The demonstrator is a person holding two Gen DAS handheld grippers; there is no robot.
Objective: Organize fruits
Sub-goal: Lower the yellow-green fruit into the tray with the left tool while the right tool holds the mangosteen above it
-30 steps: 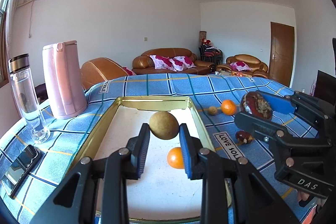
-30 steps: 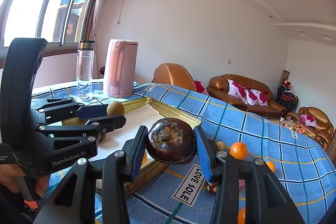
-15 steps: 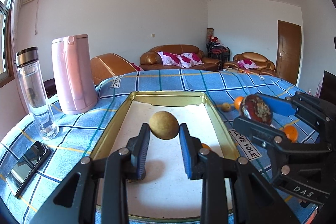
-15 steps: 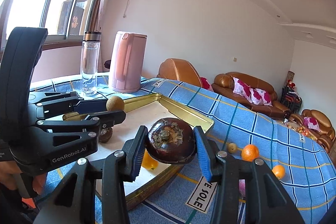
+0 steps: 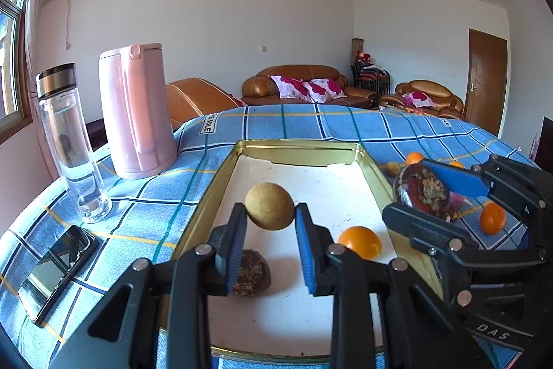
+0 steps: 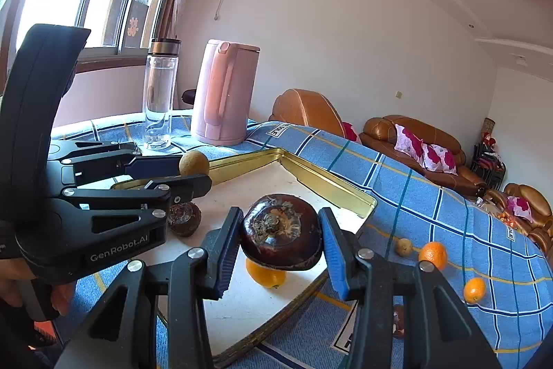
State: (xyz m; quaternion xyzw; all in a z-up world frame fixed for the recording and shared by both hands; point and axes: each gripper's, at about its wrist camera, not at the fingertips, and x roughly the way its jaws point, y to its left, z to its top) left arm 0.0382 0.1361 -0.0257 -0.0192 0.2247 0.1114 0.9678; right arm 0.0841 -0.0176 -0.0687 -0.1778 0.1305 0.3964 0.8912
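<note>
Gold tray [image 5: 371, 167] below | your left hand-held gripper [image 5: 270, 243] pinches a tan fruit [image 5: 269, 206] | your right hand-held gripper [image 6: 280, 249] pinches a dark fruit [image 6: 280, 230], both poised for dropping in.

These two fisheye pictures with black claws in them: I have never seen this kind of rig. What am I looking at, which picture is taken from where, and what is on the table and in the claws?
No robot here: a person holds a two-finger gripper in each hand, and each carries a camera looking along its fingers.

In the left wrist view, the left gripper is shut on a tan round fruit. In the right wrist view, the right gripper is shut on a dark brown fruit.

Both hover over a gold-rimmed tray on a blue checked cloth. In the tray lie an orange fruit and another dark fruit. More small fruits lie on the cloth beside it. A pink kettle, a clear bottle and a phone stand by.
</note>
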